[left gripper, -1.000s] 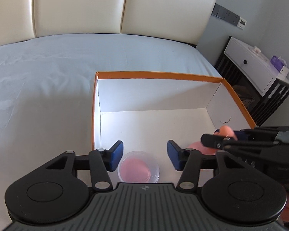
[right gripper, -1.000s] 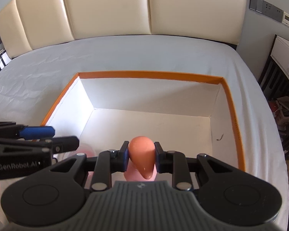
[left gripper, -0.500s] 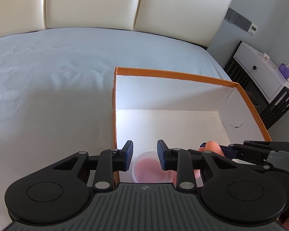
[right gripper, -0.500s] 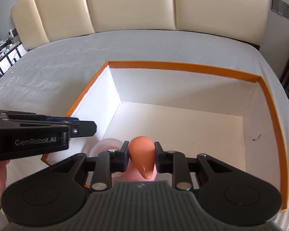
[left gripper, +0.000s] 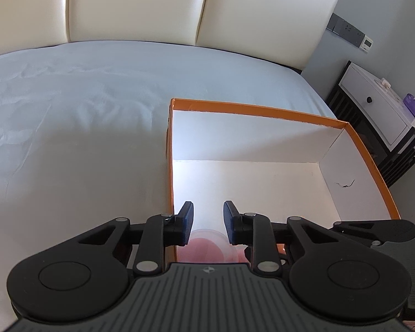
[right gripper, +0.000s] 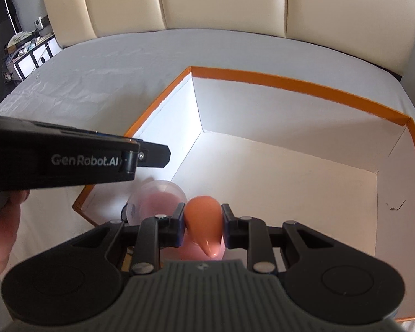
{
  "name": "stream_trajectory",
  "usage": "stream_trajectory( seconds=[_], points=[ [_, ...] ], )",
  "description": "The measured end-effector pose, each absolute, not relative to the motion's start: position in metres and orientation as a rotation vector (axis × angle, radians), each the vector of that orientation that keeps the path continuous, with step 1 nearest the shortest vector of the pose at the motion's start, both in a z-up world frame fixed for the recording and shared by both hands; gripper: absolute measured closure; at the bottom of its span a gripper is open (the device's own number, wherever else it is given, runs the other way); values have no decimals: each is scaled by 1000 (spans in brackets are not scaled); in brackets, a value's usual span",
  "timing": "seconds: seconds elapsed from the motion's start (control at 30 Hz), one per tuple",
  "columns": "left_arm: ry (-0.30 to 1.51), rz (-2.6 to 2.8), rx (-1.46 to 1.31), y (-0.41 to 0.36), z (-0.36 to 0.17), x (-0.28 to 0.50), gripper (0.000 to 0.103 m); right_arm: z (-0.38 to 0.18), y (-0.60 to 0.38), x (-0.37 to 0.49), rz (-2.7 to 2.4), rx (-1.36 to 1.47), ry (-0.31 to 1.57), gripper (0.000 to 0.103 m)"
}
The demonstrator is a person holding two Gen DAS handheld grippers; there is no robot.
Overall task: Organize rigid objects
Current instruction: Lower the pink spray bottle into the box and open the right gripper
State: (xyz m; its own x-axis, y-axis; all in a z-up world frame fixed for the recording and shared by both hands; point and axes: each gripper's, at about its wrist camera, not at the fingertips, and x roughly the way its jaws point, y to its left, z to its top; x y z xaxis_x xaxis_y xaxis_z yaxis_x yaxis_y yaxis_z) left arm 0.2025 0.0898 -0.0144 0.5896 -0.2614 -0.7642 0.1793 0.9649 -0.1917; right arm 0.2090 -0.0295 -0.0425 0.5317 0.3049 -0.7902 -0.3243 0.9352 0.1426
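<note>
Orange teardrop obj [right gripper: 204, 214] clamped in R gripper [right gripper: 203, 221]; L gripper [left gripper: 208, 218] closed near clear cup [left gripper: 207, 244]

A bedroom: made bed [left gripper: 96, 96]; padded headboard [left gripper: 179, 5]; white nightstand [left gripper: 379, 110].

The box [left gripper: 262, 144] looks like matt white card with an orange edge. The cup [right gripper: 163, 196] is cloudy, translucent plastic. The orange piece [right gripper: 204, 221] is smooth and glossy. Both tongs, left [left gripper: 207, 221] and right [right gripper: 203, 228], are matt black plastic with bright metal pins. The bed [left gripper: 83, 110] has wrinkled cloth; the headboard [left gripper: 138, 5] is shiny, leather-like.
</note>
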Motion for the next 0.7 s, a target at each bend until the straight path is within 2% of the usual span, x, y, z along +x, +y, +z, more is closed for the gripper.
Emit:
stream_trajectory(
  seconds=[0.17,0.23,0.33,0.53,0.7],
  points=[
    [896,-262,-84,88,-13,200,72,-40,-29,209,386,-28,918,75],
    [891,-268,-78,86,-12,199,73,-37,-25,205,393,-56,896,63],
    [868,-275,-72,85,-9,194,73,-32,-20,202,387,-96,880,60],
    [805,-285,-88,84,3,180,72,-15,-31,192,345,-90,834,47],
    [753,-265,-29,75,13,163,72,4,-48,170,306,-60,755,45]
  ],
)
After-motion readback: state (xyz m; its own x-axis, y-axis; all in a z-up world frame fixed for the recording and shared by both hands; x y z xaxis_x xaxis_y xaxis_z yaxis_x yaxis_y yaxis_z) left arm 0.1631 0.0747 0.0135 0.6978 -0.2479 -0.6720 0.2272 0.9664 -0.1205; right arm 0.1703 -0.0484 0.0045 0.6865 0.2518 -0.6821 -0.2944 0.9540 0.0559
